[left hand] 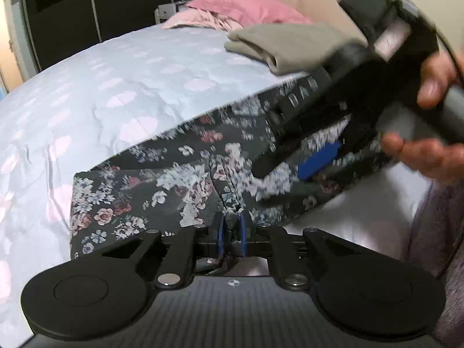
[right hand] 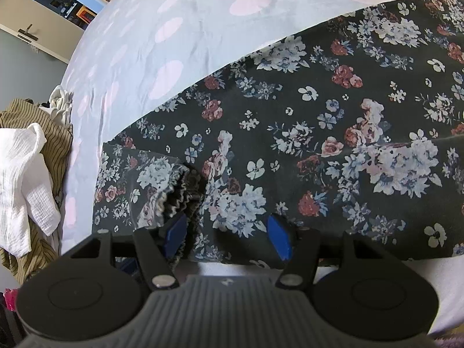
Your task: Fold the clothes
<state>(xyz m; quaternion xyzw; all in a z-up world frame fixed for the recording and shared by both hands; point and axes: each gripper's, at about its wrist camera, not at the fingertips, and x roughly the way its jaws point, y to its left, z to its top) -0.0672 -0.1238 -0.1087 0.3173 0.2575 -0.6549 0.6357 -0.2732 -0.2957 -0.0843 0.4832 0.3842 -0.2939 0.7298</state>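
The left claw [left hand: 231, 233] is pinching the near edge of the flowery dress [left hand: 162, 179] on the bed [left hand: 87, 92], while the right claw [right hand: 229, 235] is hanging open over that same edge, lower middle, touching nothing.

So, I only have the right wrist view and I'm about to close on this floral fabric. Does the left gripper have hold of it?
Observer: Yes. The left gripper is shut on the near edge of the floral garment, with fabric pinched between its jaws.
Operator: Anything lying beyond the garment that I might drag?
Observer: A folded beige garment sits on the bed just past its far edge.
Operator: And further back?
Observer: A pink pillow lies behind the beige one, well clear of the floral fabric.
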